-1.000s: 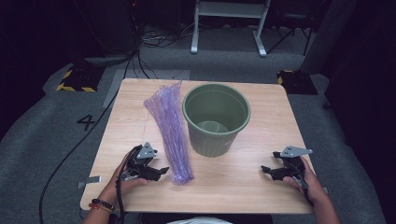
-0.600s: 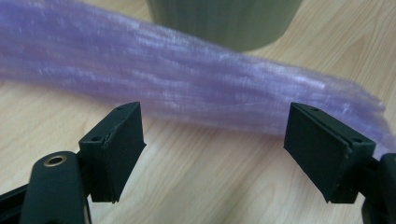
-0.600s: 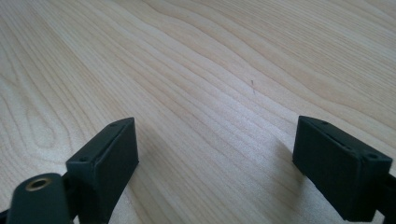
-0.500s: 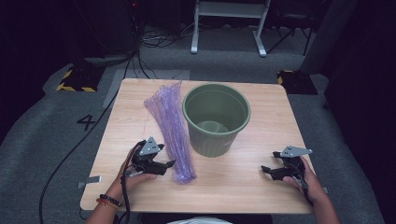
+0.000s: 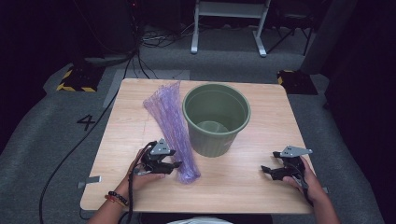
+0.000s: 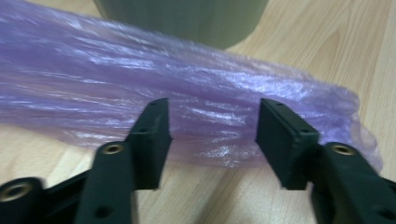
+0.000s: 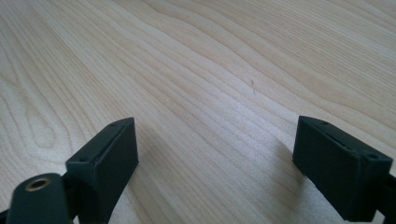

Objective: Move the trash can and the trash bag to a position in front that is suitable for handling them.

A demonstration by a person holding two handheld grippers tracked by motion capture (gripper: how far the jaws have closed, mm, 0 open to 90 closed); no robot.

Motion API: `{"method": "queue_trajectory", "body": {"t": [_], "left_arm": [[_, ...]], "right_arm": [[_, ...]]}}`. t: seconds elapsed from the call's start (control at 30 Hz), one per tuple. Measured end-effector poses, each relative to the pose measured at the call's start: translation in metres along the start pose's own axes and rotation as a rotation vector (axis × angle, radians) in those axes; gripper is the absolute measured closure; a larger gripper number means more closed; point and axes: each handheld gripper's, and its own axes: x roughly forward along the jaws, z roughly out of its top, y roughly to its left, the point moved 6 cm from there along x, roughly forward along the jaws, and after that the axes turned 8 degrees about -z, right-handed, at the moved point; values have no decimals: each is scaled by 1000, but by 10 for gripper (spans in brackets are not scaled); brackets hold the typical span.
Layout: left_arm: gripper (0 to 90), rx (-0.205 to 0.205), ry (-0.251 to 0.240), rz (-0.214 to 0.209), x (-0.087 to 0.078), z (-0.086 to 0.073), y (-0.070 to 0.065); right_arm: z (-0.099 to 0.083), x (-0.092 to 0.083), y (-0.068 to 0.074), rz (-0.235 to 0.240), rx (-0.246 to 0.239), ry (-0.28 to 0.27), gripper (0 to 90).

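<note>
Left gripper [image 6: 212, 140] closing at the purple plastic bag's [image 5: 170, 128] bunched end

The bag lay beside the green bin [image 5: 216, 119], towards the desk's [image 5: 243, 186] near edge; it looked light, soft and slippery, best pinched at that gathered end. Jaws hadn't yet clamped. Right gripper [image 7: 215, 163] gaped empty.

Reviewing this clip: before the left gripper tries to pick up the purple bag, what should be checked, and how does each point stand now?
1. Purple plastic bag lies between the jaws of the left gripper: ok; they have just been closing around its near end.
2. Pads pressing on the bag: not ok; a gap shows on both sides.
3. Bag clear of the green bucket: cannot tell; it lies close beside the bucket, and contact is hard to judge.
4. Bucket upright, mouth unobstructed: ok.
5. Right gripper out of the way: ok; its jaws are open above bare wooden table, holding nothing.
</note>
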Motion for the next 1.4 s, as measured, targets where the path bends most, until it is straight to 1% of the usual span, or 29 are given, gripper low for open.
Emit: {"method": "queue_trajectory", "body": {"t": [0.03, 0.1, 0.13, 0.17, 0.2, 0.23, 0.27, 0.4, 0.53, 0.57, 0.8, 0.87, 0.9, 0.93, 0.97, 1.0, 1.03, 1.07, 1.1, 1.2, 1.23, 1.3, 1.37, 1.4], "left_arm": [[501, -3, 8, -11, 3, -1, 0], [535, 1, 30, -22, 6, -3, 0], [546, 6, 42, -25, 7, -4, 0], [565, 12, 45, -26, 8, -5, -1], [565, 21, 45, -27, 9, -5, -2], [576, 27, 57, -30, 11, -7, -3], [585, 41, 62, -30, 12, -8, -5], [591, 42, 62, -38, 12, -8, -6], [587, 47, 57, -28, 12, -9, -9], [575, 55, 51, -30, 13, -9, -11], [540, 64, 46, -44, 14, -10, -17], [539, 69, 51, -55, 14, -10, -19], [524, 74, 58, -54, 14, -10, -20], [494, 78, 65, -47, 15, -10, -21], [444, 80, 68, -44, 14, -10, -21], [408, 81, 58, -40, 13, -9, -21], [363, 74, 37, -37, 11, -7, -21], [275, 67, 19, -33, 8, -6, -20], [275, 57, -1, -23, 4, -4, -19], [184, 24, -66, 8, -9, 3, -13], [165, 23, -77, 20, -12, 4, -12], [161, 18, -87, 56, -19, 6, -6], [156, 3, -88, 92, -24, 8, 2], [156, -7, -96, 103, -26, 9, 5]], "right_arm": [[0, 0, 0, 0, 0, 0, 137], [0, 0, 0, 0, 0, 0, 137], [0, 0, 0, 0, 0, 0, 137], [0, 0, 0, 0, 0, 0, 137], [0, 0, 0, 0, 0, 0, 137], [0, 0, 0, 0, 0, 0, 137], [0, 0, 0, 0, 0, 0, 137], [0, 0, 0, 0, 0, 0, 137], [0, 0, 0, 0, 0, 0, 137], [0, 0, 0, 0, 0, 0, 137], [0, 0, 0, 0, -1, 0, 137], [0, 0, 0, 0, 0, 0, 137], [0, 0, 0, 0, -1, 0, 137], [0, 0, 0, 0, -1, 0, 137], [0, 0, 0, 0, 0, 0, 137], [0, 0, 0, 0, 0, 0, 137], [0, 0, 0, 0, 0, 0, 137], [0, 0, 0, 0, -1, 0, 137], [0, 0, 0, 0, -1, 0, 137], [0, 0, 0, 0, 0, 0, 137], [0, 0, 0, 0, -1, 0, 137], [0, 0, 0, 0, 0, 0, 137], [0, 0, 0, 0, 0, 0, 137], [0, 0, 0, 0, 0, 0, 137]]}}
